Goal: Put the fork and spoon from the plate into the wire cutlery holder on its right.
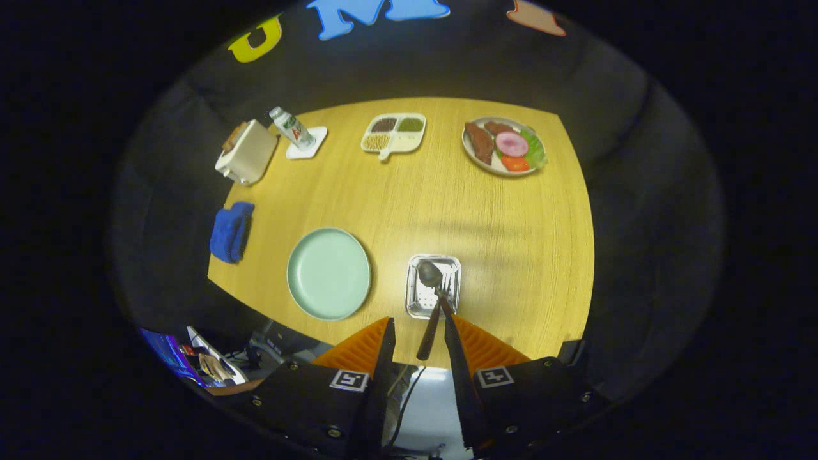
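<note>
The pale green plate (pixel 328 273) lies bare on the wooden table (pixel 486 217). To its right stands the wire cutlery holder (pixel 415 306). A dark spoon (pixel 429 275) leans in it, bowl over the holder and handle reaching back between my fingers without touching either. Beside the spoon in the holder I see what looks like the fork (pixel 447 285). My gripper (pixel 418 317) hovers above the table's near edge, just short of the holder, open, with a wide gap around the spoon handle.
At the back of the table are a toaster (pixel 246 152), a bottle on a white coaster (pixel 293 129), a divided dish of grains (pixel 393 133) and a plate of food (pixel 505 145). A blue cloth (pixel 231 231) lies left of the green plate.
</note>
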The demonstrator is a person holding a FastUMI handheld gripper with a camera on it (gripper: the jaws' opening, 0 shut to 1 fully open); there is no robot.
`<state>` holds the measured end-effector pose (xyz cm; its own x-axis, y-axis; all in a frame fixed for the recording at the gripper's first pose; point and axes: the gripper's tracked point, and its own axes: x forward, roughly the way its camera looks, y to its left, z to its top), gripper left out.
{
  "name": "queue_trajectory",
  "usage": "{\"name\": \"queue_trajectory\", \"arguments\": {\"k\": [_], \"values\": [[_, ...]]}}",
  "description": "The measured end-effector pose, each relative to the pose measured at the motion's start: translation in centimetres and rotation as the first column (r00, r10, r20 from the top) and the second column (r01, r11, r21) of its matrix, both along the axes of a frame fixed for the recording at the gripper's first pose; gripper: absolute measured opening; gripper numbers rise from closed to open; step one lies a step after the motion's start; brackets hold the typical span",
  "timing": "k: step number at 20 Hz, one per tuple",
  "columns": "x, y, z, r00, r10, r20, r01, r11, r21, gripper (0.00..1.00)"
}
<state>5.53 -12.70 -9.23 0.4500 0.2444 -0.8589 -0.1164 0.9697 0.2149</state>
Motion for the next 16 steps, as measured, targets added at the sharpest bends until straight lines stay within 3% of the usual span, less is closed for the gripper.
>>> {"name": "queue_trajectory", "arguments": {"k": [2,5,11,16], "values": [[0.4,1.4,2.4,0.983,-0.067,0.171,0.057,0.997,0.060,0.47],[0.7,2.7,5.6,0.917,-0.157,0.367,0.110,0.983,0.146,0.47],[-1.0,5.4,10.0,0.723,-0.226,0.653,0.156,0.974,0.165,0.46],[-3.1,7.1,14.3,0.553,-0.166,0.817,0.147,0.984,0.100,0.46]]}}
